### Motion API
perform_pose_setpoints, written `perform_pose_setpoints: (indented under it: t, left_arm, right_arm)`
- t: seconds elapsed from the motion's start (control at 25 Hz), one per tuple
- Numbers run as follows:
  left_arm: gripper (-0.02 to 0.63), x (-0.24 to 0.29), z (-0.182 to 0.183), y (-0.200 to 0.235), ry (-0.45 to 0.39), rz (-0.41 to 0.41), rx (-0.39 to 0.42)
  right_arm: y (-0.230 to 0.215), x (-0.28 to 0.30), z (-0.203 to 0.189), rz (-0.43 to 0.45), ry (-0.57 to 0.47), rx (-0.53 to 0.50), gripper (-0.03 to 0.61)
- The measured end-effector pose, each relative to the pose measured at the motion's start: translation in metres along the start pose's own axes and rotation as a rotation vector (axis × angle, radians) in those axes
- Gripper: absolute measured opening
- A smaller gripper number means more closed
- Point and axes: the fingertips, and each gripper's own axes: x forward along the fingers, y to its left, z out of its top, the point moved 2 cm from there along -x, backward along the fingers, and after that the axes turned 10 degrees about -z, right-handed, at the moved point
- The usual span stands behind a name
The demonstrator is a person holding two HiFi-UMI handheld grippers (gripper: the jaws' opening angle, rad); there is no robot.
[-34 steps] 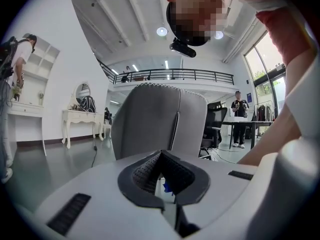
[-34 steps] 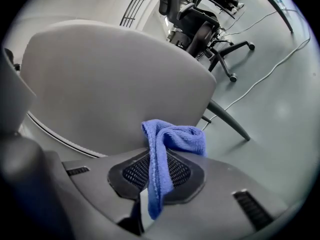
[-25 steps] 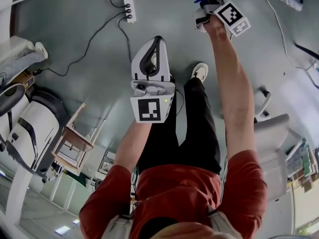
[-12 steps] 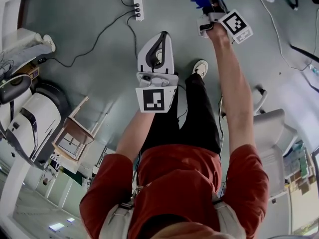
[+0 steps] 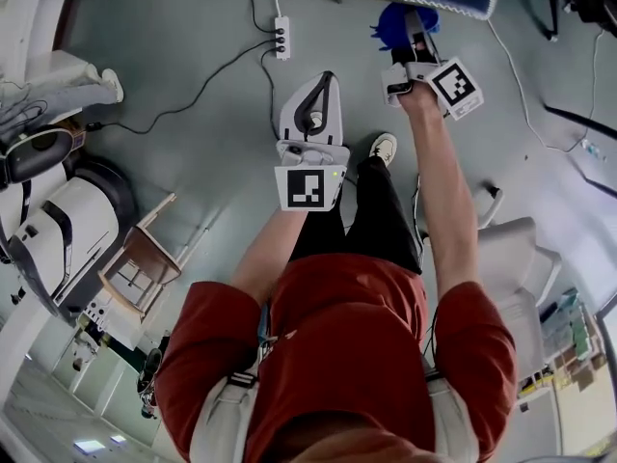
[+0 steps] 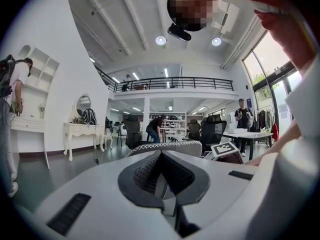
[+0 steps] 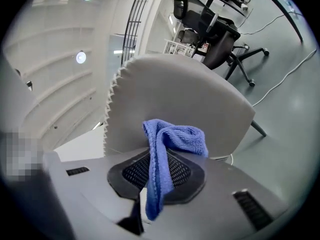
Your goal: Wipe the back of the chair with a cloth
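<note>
Only right gripper view: chair back's [image 7: 190, 99] grey face behind gripped cloth [image 7: 172, 139].

Left gripper [image 5: 325, 79] closed, held forward, right gripper [image 5: 413, 17] clamped, arm outstretched

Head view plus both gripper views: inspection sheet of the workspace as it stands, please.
Surface: grey floor, smooth.
Job's things: blue cloth bunched in front of the grey chair back; contact cannot be told.
Clutter: wooden stool at the person's left, white chair at the right.
Grippers: right gripper shut on the blue cloth; left gripper shut, nothing between its jaws.
Cables: power strip with a black cable trailing over the floor; white cable at the right.
Surroundings: open hall with desks, office chairs and people far off; white dressing table by the wall.
</note>
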Motion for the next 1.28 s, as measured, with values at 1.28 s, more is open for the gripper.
perform_pose_setpoints:
  t: [1.28]
  left_arm:
    - [0.009,-0.011,-0.055,0.028,0.047,0.043,-0.034]
  right_arm:
    - [-0.015,0.006,-0.052,0.253,-0.024,-0.197,0.052]
